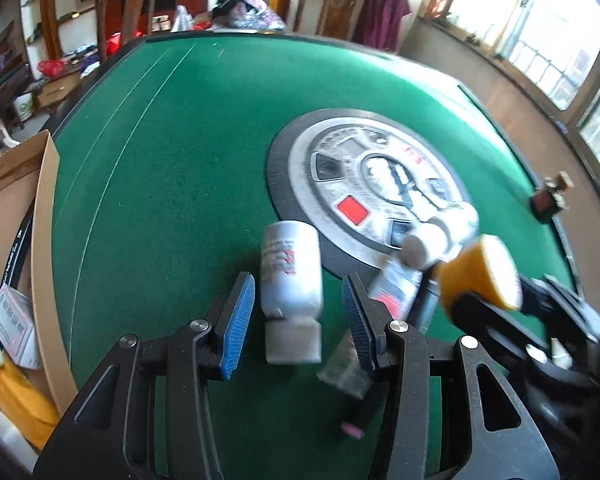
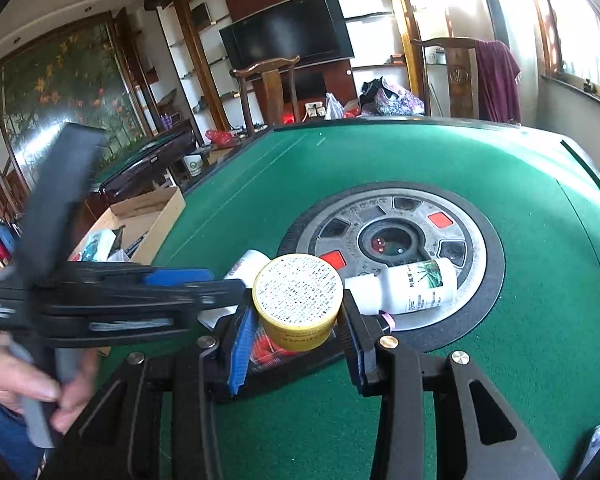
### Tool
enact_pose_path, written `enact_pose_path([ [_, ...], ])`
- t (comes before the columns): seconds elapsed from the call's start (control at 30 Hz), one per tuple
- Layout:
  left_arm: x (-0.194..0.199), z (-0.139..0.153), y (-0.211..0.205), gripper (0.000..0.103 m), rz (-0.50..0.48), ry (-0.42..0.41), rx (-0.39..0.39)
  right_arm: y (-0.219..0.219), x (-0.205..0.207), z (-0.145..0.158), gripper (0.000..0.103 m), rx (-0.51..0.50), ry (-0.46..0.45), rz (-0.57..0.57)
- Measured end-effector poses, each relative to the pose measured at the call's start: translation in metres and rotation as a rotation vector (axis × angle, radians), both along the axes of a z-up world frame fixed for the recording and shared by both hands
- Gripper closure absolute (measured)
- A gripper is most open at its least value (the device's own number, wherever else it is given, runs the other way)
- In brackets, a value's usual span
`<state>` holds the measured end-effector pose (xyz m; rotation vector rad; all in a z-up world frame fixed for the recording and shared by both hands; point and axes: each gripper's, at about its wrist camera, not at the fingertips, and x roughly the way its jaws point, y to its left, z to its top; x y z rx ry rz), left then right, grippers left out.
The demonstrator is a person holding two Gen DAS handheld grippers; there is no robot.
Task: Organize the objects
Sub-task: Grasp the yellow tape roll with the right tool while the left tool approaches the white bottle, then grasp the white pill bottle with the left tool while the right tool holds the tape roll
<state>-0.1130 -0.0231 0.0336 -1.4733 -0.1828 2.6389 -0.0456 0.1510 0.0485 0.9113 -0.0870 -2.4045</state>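
Observation:
My left gripper (image 1: 299, 295) is open, its blue-padded fingers on either side of a white pill bottle (image 1: 291, 280) that lies on the green table (image 1: 172, 160) with its cap toward me. My right gripper (image 2: 298, 316) is shut on a yellow round tin (image 2: 298, 300), held above the table; the tin also shows at the right of the left wrist view (image 1: 482, 272). A second white bottle (image 2: 404, 286) lies on its side on the round centre panel (image 2: 392, 256). A red and black packet (image 2: 268, 350) lies under the tin.
An open cardboard box (image 1: 16, 248) holding packets stands at the table's left edge; it also shows in the right wrist view (image 2: 140, 216). A small dark object (image 1: 550, 198) sits at the table's right rim. Chairs and shelves stand beyond the far edge.

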Motion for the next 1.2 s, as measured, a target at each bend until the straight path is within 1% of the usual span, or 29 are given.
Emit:
enact_pose_path([
  [0.07, -0.004, -0.006, 0.0, 0.057, 0.002, -0.009, -0.001, 0.003, -0.001, 0.003, 0.064, -0.016, -0.004, -0.004],
  [0.13, -0.005, -0.013, 0.002, 0.059, 0.008, -0.02, -0.019, 0.005, -0.001, 0.005, 0.063, -0.026, -0.002, -0.008],
  [0.17, -0.004, -0.017, 0.004, 0.068, 0.009, -0.021, -0.034, 0.006, 0.0, 0.007, 0.063, -0.03, 0.001, -0.009],
  [0.2, -0.002, -0.016, 0.005, 0.069, 0.011, 0.0, -0.057, 0.007, 0.0, 0.007, 0.063, -0.033, 0.001, -0.008],
  [0.33, 0.006, -0.019, 0.007, 0.069, 0.024, 0.025, -0.063, 0.007, 0.0, 0.009, 0.064, -0.034, -0.001, -0.006],
  [0.47, 0.024, -0.017, -0.003, 0.069, 0.052, 0.053, -0.038, 0.006, 0.0, 0.009, 0.064, -0.028, -0.004, -0.007],
  [0.53, 0.035, -0.012, -0.008, 0.069, 0.068, 0.086, -0.036, 0.003, 0.002, 0.008, 0.063, -0.019, -0.004, -0.004],
  [0.63, 0.05, -0.004, -0.016, 0.069, 0.094, 0.158, -0.047, -0.002, 0.003, 0.007, 0.063, -0.002, -0.003, 0.003],
  [0.7, 0.057, -0.002, -0.021, 0.069, 0.107, 0.185, -0.041, -0.005, 0.006, 0.007, 0.063, 0.01, 0.0, 0.006],
  [0.77, 0.057, -0.001, -0.023, 0.069, 0.108, 0.196, -0.04, -0.008, 0.008, 0.007, 0.063, 0.013, 0.005, 0.008],
  [0.97, 0.061, 0.006, -0.019, 0.069, 0.105, 0.249, -0.072, -0.013, 0.007, 0.002, 0.063, 0.032, 0.004, 0.023],
  [1.2, 0.073, 0.014, -0.024, 0.069, 0.126, 0.298, -0.093, -0.016, 0.011, 0.0, 0.063, 0.033, 0.011, 0.042],
])
